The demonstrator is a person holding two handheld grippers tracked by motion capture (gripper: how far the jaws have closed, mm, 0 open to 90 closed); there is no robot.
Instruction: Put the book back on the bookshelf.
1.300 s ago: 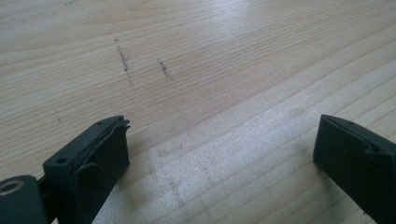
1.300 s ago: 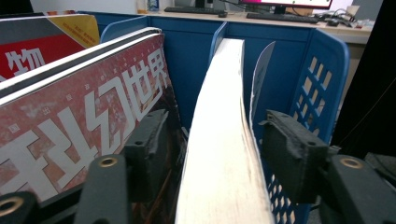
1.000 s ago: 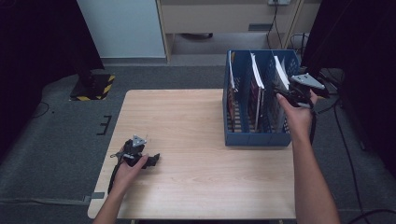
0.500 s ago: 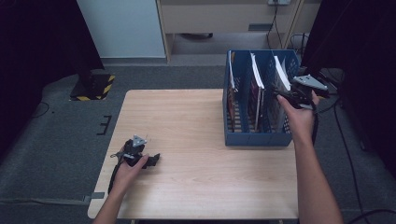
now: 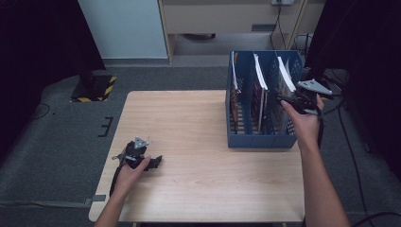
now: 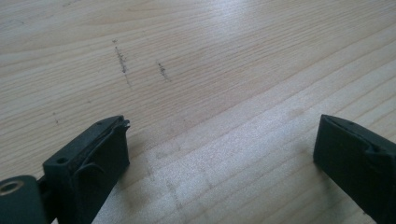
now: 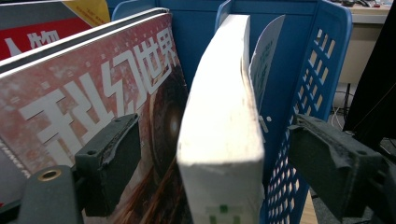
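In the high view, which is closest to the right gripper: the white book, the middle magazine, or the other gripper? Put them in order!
From the right gripper:
1. White book, in the blue rack's right slot, right at the jaws.
2. Middle magazine, one slot to the left.
3. Left gripper, far across the table, near its front left.

Large white Chinese characters, 科幻世界, are printed across the reddish cover of the magazine point(image 7: 116, 102) seen in the right gripper view. On the red magazine point(image 7: 32, 28) behind it, part of a white character can be made out. Nothing else can be read.
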